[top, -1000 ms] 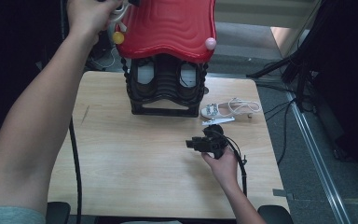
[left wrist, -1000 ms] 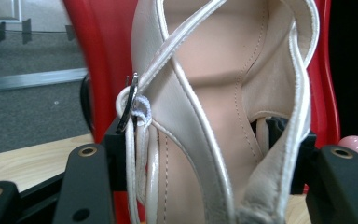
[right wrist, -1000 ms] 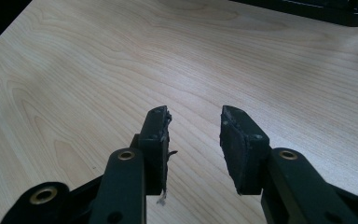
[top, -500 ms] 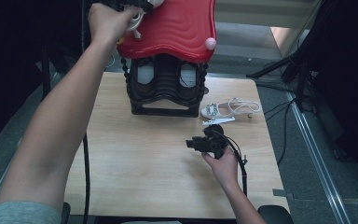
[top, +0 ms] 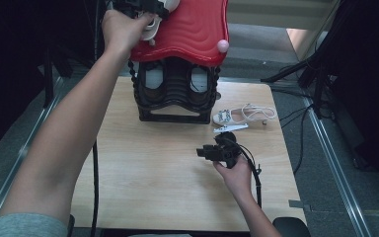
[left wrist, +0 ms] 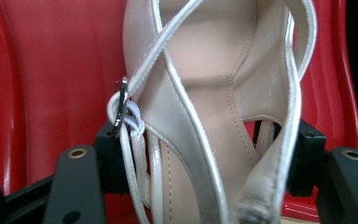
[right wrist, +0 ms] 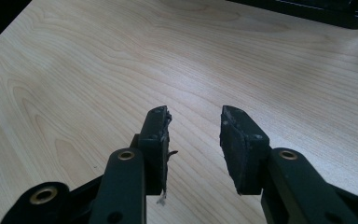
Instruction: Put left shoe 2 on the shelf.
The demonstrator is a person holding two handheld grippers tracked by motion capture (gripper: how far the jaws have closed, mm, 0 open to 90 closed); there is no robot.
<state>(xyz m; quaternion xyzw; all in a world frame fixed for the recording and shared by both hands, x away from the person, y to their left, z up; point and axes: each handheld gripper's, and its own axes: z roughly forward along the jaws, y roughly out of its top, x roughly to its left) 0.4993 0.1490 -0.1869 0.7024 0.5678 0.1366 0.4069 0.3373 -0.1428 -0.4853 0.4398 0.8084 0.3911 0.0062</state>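
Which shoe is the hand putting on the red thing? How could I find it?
Find the big black shoe rack at the table's far edge; it has a wavy red top. On that top, between the left gripper's fingers, sits a pale beige strappy sandal. Its twin sandal lies down on the wooden table instead.

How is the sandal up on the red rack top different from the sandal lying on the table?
The sandal on the red top sits between the left tongs, up on the red rack top; the sandal on the table lies free beside the black rack, with no tongs near. The raised one sits at the back; the other lies on the wooden table. Both are pale and strappy.
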